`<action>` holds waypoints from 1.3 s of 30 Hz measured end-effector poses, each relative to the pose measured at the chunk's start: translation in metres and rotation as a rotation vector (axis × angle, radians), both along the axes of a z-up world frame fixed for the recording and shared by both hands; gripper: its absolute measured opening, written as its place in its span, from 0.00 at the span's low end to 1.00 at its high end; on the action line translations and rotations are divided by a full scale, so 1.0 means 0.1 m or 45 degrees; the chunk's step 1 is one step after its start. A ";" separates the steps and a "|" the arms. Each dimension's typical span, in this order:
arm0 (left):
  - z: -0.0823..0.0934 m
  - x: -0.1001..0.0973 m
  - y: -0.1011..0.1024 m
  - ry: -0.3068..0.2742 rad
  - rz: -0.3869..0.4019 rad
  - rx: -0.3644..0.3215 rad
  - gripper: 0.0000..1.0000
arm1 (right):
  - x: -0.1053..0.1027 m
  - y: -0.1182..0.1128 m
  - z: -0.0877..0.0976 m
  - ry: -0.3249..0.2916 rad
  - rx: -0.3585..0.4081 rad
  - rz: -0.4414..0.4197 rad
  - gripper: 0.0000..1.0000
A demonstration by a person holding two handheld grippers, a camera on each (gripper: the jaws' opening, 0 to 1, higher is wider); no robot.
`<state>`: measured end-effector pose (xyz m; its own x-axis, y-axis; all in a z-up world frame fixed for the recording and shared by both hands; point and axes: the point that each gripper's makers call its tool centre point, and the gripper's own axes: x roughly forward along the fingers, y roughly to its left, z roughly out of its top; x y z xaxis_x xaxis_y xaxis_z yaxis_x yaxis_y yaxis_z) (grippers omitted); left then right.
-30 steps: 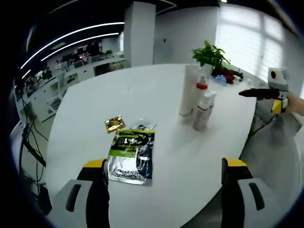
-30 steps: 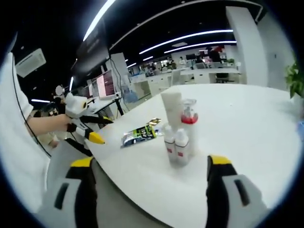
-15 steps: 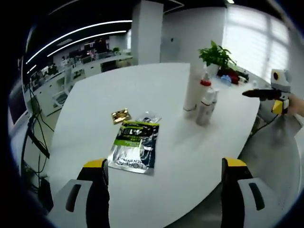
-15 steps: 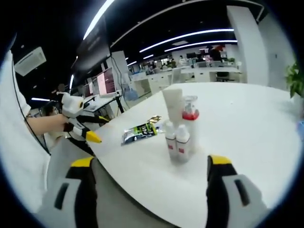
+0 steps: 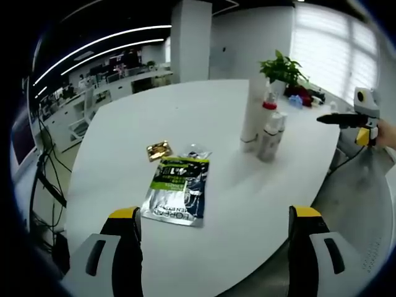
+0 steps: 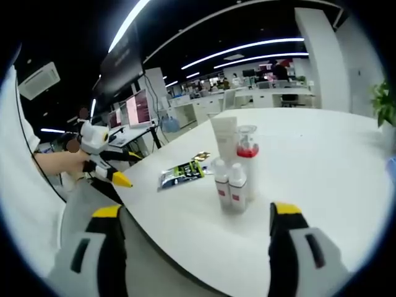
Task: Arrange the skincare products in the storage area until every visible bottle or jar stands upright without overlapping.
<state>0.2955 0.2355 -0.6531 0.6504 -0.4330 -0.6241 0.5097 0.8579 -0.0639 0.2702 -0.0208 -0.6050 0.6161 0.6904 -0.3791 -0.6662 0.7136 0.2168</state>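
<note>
Both grippers' jaws spread, empty. White tube (image 5: 253,105) upright w/ prob. three bottles touching; foil pouch (image 5: 176,195) flat, well apart.

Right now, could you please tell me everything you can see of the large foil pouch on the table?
The pouch lies flat on the white table, apart from the upright bottles. It looks like shiny silver foil, printed dark with a green band and white lettering too small to read. A small gold sachet lies just beyond its far end. Neither gripper touches it. In the right gripper view it shows edge-on.
</note>
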 end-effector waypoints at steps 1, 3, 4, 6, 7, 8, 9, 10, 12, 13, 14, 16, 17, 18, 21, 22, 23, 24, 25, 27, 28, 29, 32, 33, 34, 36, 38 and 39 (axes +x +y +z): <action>-0.01 0.01 0.00 0.002 0.001 0.001 0.97 | 0.00 0.00 0.00 0.001 -0.001 0.001 0.97; -0.05 0.02 0.01 0.009 0.003 0.009 0.97 | 0.00 0.00 0.00 0.000 -0.004 0.001 0.97; -0.06 0.03 0.01 0.014 0.004 0.014 0.97 | 0.00 0.00 0.00 -0.001 -0.003 -0.001 0.97; -0.09 0.05 0.02 0.021 0.009 0.024 0.97 | 0.01 -0.01 0.00 -0.004 -0.001 -0.005 0.97; -0.10 0.05 0.02 0.022 0.010 0.028 0.97 | 0.02 -0.02 0.00 -0.006 -0.001 -0.007 0.97; -0.11 0.07 0.02 0.024 0.011 0.030 0.97 | 0.02 -0.02 0.00 -0.006 -0.001 -0.009 0.97; -0.12 0.08 0.03 0.025 0.013 0.030 0.97 | 0.02 -0.02 -0.01 -0.005 -0.002 -0.011 0.97; -0.12 0.10 0.03 0.026 0.018 0.029 0.97 | 0.03 -0.03 -0.01 -0.006 -0.002 -0.013 0.97; -0.15 0.14 0.04 0.027 0.022 0.034 0.97 | 0.04 -0.04 -0.01 -0.007 -0.002 -0.018 0.97; -0.17 0.16 0.04 0.027 0.023 0.042 0.97 | 0.04 -0.04 -0.02 -0.006 -0.001 -0.022 0.97; -0.20 0.18 0.06 0.036 0.021 0.059 0.97 | 0.05 -0.04 -0.02 -0.005 0.000 -0.023 0.97; -0.26 0.22 0.08 0.050 0.013 0.084 0.97 | 0.05 -0.05 -0.03 -0.002 -0.004 -0.027 0.97; -0.27 0.24 0.08 0.053 0.008 0.089 0.97 | 0.05 -0.05 -0.03 0.000 -0.006 -0.029 0.97; -0.28 0.26 0.08 0.057 0.006 0.095 0.97 | 0.06 -0.05 -0.03 0.001 -0.007 -0.031 0.97; -0.31 0.34 0.08 0.068 -0.004 0.109 0.97 | 0.06 -0.07 -0.05 0.008 -0.008 -0.038 0.97; -0.32 0.36 0.08 0.072 -0.007 0.110 0.97 | 0.07 -0.07 -0.06 0.010 -0.009 -0.043 0.97; -0.32 0.41 0.07 0.074 -0.010 0.112 0.97 | 0.07 -0.07 -0.07 0.013 -0.008 -0.046 0.97; -0.33 0.44 0.07 0.075 -0.013 0.114 0.97 | 0.07 -0.08 -0.08 0.017 -0.005 -0.050 0.97; -0.34 0.48 0.06 0.078 -0.018 0.117 0.97 | 0.07 -0.08 -0.09 0.023 -0.004 -0.054 0.97; -0.37 0.55 0.05 0.087 -0.025 0.118 0.97 | 0.08 -0.08 -0.12 0.031 -0.004 -0.057 0.97; -0.38 0.58 0.04 0.092 -0.029 0.121 0.97 | 0.08 -0.08 -0.13 0.037 -0.005 -0.058 0.97; -0.41 0.61 0.03 0.099 -0.037 0.127 0.97 | 0.09 -0.07 -0.14 0.042 -0.004 -0.058 0.97; -0.48 0.70 0.02 0.113 -0.057 0.148 0.97 | 0.10 -0.07 -0.17 0.051 -0.004 -0.060 0.97; -0.49 0.73 0.01 0.116 -0.063 0.152 0.97 | 0.10 -0.07 -0.17 0.054 -0.004 -0.062 0.97; -0.51 0.75 0.01 0.122 -0.070 0.156 0.97 | 0.11 -0.07 -0.18 0.057 -0.004 -0.064 0.97; -0.56 0.81 0.01 0.138 -0.082 0.173 0.97 | 0.12 -0.07 -0.18 0.061 -0.002 -0.069 0.97; -0.60 0.86 0.00 0.146 -0.091 0.184 0.97 | 0.14 -0.07 -0.19 0.067 0.000 -0.071 0.97; -0.63 0.89 0.01 0.153 -0.092 0.186 0.97 | 0.14 -0.07 -0.20 0.070 -0.001 -0.071 0.97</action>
